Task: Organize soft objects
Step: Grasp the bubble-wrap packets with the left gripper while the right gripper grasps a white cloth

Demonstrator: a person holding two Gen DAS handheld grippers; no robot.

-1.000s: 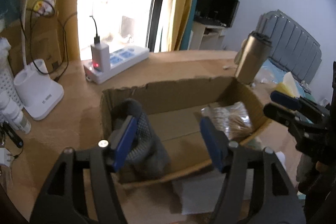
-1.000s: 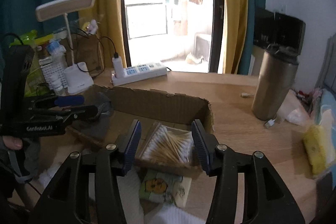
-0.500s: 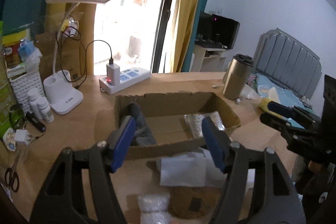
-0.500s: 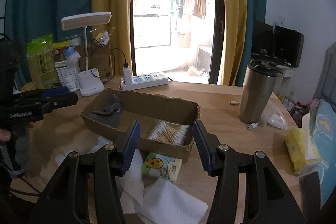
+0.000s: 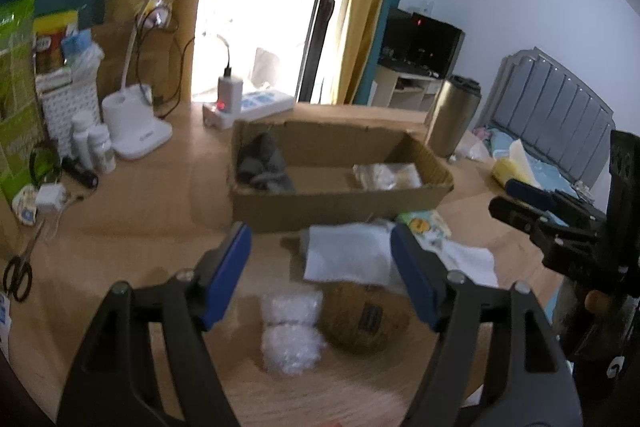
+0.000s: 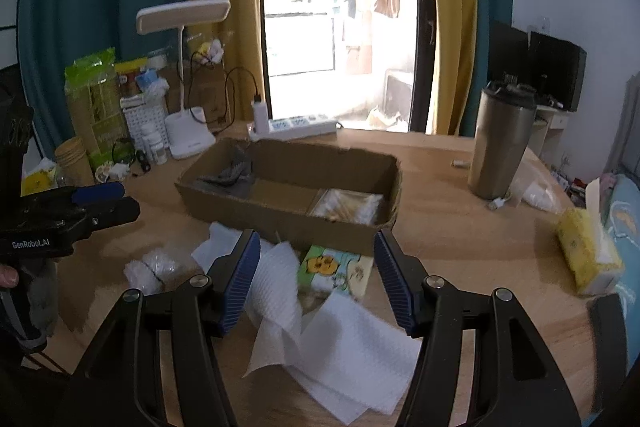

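Presently, the cardboard box [image 6: 288, 195] sits ahead of both my claws, a grey cloth [image 5: 262, 163] at its left end. White paper towels [image 6: 340, 339] lie below my right gripper [image 6: 316, 279], spread wide, empty. My left gripper [image 5: 320, 275], equally wide, hovers above a plastic-wrapped bundle [image 5: 290, 331].

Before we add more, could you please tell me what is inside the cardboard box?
The cardboard box holds a grey cloth at one end and bagged cotton swabs at the other. Anything beneath them is hidden.
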